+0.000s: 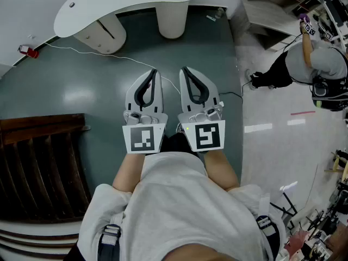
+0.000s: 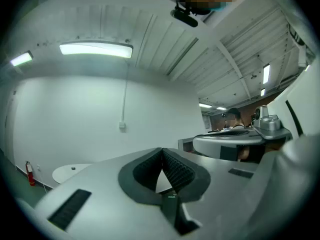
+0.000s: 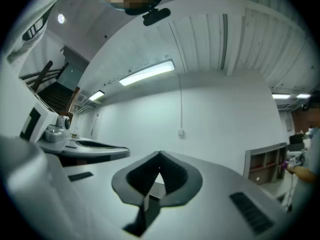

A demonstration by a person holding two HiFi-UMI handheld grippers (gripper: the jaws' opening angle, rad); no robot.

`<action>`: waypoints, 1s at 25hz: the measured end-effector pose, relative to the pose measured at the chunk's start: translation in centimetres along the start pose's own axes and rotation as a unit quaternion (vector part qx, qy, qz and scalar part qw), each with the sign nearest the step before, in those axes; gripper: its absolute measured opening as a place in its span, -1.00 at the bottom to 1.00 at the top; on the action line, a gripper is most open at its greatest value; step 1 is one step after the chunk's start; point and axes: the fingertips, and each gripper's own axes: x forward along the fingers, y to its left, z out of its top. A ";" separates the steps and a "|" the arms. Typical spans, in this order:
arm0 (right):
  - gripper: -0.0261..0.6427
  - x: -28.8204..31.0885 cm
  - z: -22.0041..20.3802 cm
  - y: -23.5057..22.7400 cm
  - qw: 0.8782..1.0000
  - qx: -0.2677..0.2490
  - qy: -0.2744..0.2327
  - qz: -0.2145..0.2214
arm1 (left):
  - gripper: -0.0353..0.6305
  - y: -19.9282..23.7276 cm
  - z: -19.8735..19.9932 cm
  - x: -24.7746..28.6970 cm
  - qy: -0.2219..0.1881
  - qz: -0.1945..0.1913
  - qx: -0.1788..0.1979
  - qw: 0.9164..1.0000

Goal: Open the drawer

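Note:
No drawer shows plainly in any view. My left gripper (image 1: 154, 71) and right gripper (image 1: 183, 69) are held side by side at waist height, pointing level toward a white wall. Both are shut, with their dark ribbed pads meeting at the tips and nothing between them. In the left gripper view the closed tips of the left gripper (image 2: 161, 150) stand before the bare wall, and the right gripper's body shows at the right edge. The right gripper (image 3: 160, 154) looks the same in its own view.
A white curved table (image 1: 125, 4) on two round pedestals stands ahead. Dark wooden stairs (image 1: 38, 167) are at the left. A grey shelf unit (image 1: 272, 7) and another person (image 1: 315, 64) are at the right. A thin cable (image 1: 98, 52) crosses the teal floor.

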 end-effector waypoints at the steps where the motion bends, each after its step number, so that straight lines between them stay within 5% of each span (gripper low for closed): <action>1: -0.88 0.0 0.0 0.0 1.000 0.000 -0.001 -0.001 | -0.88 0.1 0.0 0.0 -0.001 -0.001 0.000 1.000; 10: -0.88 0.3 -0.2 -0.7 1.000 -0.004 -0.011 0.004 | -0.87 -0.1 -0.7 0.6 0.009 0.006 0.005 1.000; 16: -0.89 1.8 -1.9 -2.5 0.998 0.041 -0.004 0.038 | -0.87 -0.5 -1.6 2.3 0.021 0.033 0.001 0.999; 25: -0.88 8.1 -3.4 -2.2 0.998 0.040 0.008 0.050 | -0.87 4.6 -3.5 5.9 0.035 0.057 -0.004 0.998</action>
